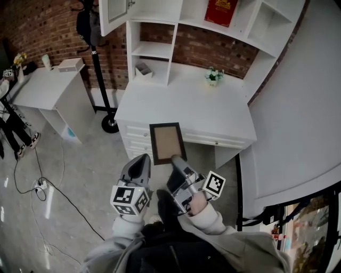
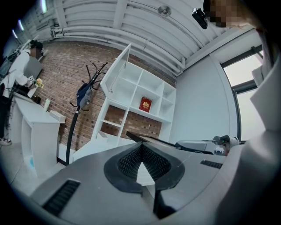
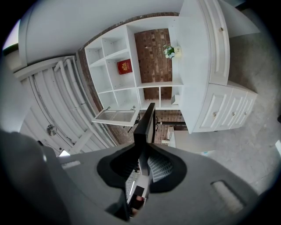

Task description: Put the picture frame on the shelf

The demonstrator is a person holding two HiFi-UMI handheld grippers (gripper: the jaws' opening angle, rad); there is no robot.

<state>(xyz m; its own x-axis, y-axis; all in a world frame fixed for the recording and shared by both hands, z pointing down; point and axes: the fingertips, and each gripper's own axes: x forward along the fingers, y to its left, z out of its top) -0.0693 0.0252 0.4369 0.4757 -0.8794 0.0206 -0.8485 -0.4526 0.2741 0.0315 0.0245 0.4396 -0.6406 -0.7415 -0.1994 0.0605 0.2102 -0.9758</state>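
Note:
The picture frame (image 1: 167,142), dark-rimmed with a brown panel, hangs flat over the front edge of the white desk (image 1: 181,106). My right gripper (image 1: 177,160) is shut on its near edge. In the right gripper view the frame (image 3: 147,125) stands edge-on between the pads of my right gripper (image 3: 144,161). My left gripper (image 1: 143,159) is beside it on the left, shut, with nothing in it and apart from the frame. The left gripper view shows my left gripper (image 2: 141,148) with its pads meeting and the frame (image 2: 151,139) just beyond. The white shelf unit (image 1: 154,50) rises behind the desk.
A red box (image 1: 221,10) fills one upper shelf cell and a small potted plant (image 1: 213,75) stands on the desk's back right. A coat stand with a black bag (image 1: 96,48) is left of the desk, then a second white table (image 1: 48,90). Cables (image 1: 40,186) cross the floor.

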